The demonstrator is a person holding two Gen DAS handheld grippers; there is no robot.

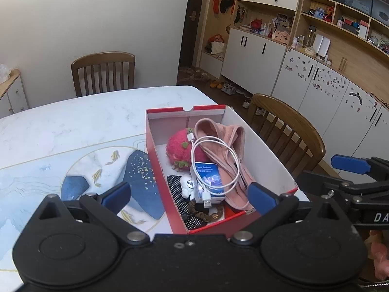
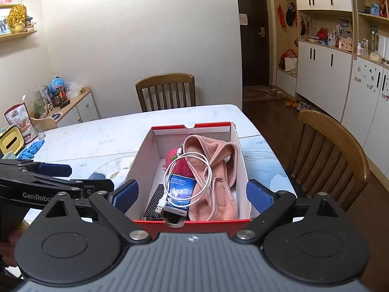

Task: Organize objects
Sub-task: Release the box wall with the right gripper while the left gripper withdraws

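A red shoebox [image 1: 155, 153] [image 2: 194, 222] stands on the table. It holds a pink plush strawberry [image 1: 178, 150] [image 2: 181, 166], a pink cloth [image 1: 233, 141] [image 2: 218, 170], a coiled white USB cable [image 1: 214, 168] [image 2: 187, 182], a blue-fronted small box [image 1: 209, 177] [image 2: 181, 189], a black dotted item [image 1: 176, 185] [image 2: 154, 202] and a small white figure [image 1: 188, 185]. My left gripper [image 1: 188, 198] is open and empty above the box's near end. My right gripper [image 2: 192, 197] is open and empty, its fingers astride the box's near end.
The white marble table [image 1: 85, 121] [image 2: 97, 136] has a blue fish-pattern mat [image 1: 73, 170]. Wooden chairs [image 1: 104, 73] [image 2: 333, 155] stand at the far and right sides. Blue gloves [image 2: 31, 149], a glass and packets lie at the table's far left.
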